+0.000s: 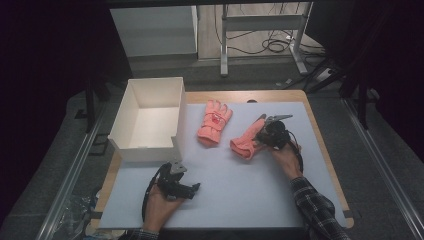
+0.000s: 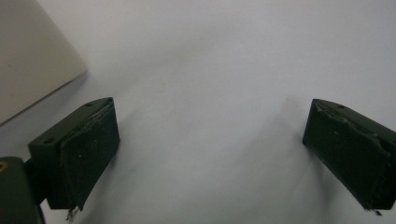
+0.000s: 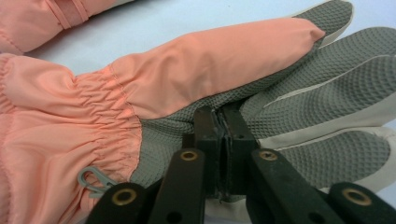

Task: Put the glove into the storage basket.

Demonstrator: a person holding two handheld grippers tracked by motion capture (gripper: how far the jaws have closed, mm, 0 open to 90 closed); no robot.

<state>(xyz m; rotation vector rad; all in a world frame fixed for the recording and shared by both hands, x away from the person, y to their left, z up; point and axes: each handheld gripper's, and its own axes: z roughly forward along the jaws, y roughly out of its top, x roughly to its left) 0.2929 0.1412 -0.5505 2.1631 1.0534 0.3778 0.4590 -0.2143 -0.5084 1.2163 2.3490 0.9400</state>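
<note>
- Two pink gloves lie on the grey mat (image 1: 240,185): the near glove (image 1: 246,141) under the right gripper (image 1: 263,134), the far glove (image 1: 214,122) just beside it at about ten o'clock.
- In the right gripper view the jaws stand pressed together on the near glove (image 3: 196,70), pinching a fold of its grey textured palm where the palm meets the fingers.
- That glove's long axis runs from cuff at about seven o'clock to fingertips at one o'clock in the high view; the gripper sits over the finger end.
- The white box (image 1: 131,109) lies well apart at about nine to ten o'clock from the held glove, with the far glove between them. Judged from this, a carry to the box must lift over or pass in front of that glove.
- The left gripper (image 1: 192,188) rests low on the mat at about six o'clock from the box, jaws wide apart and holding nothing; its own view shows bare mat between them and a corner of the box (image 2: 32,60).
- Open room: bare mat toward the person; the mat's right edge is near the right hand (image 1: 286,159).
</note>
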